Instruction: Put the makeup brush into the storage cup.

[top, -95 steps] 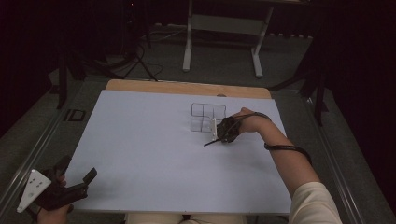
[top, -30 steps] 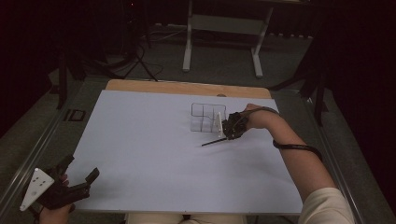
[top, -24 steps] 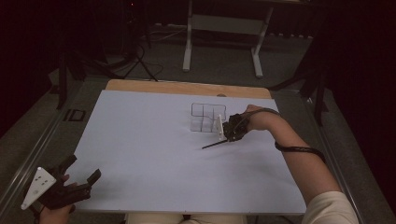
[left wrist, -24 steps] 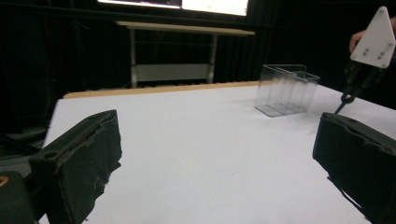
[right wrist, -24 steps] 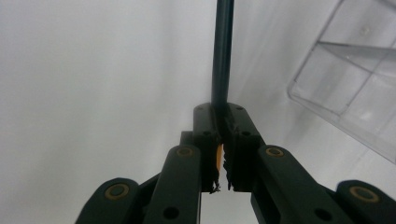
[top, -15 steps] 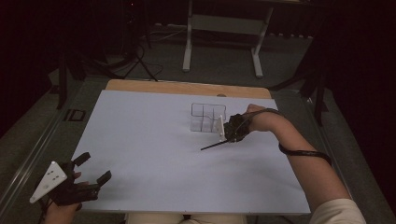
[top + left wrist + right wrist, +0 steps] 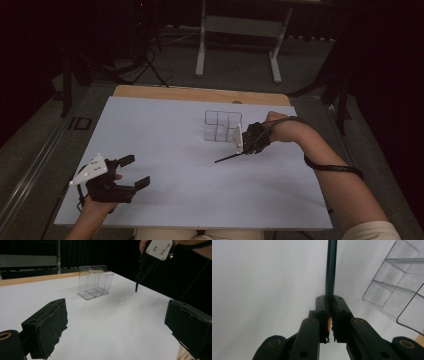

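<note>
A thin dark pen [image 7: 331,267] sticks out from my right gripper [image 7: 331,305], whose jaws are shut on its end. From above, that gripper [image 7: 245,150] hovers just right of a clear plastic organizer [image 7: 222,125] with several compartments, and the pen [image 7: 227,157] points down-left over the white tabletop. My left gripper [image 7: 136,171] is open and empty over the table's front left. In its own view the left gripper [image 7: 117,327] faces the organizer [image 7: 93,281], with the right gripper [image 7: 143,272] and pen [image 7: 136,286] beyond.
The white table [image 7: 165,145] has a wooden strip [image 7: 200,94] along its far edge. A metal stand [image 7: 240,30] and cables lie on the floor behind. The organizer [image 7: 397,292] sits close on the right in the right gripper view.
My left gripper has moved up and inward from the front left corner over the table. The right hand has lifted slightly with the pen still held.
</note>
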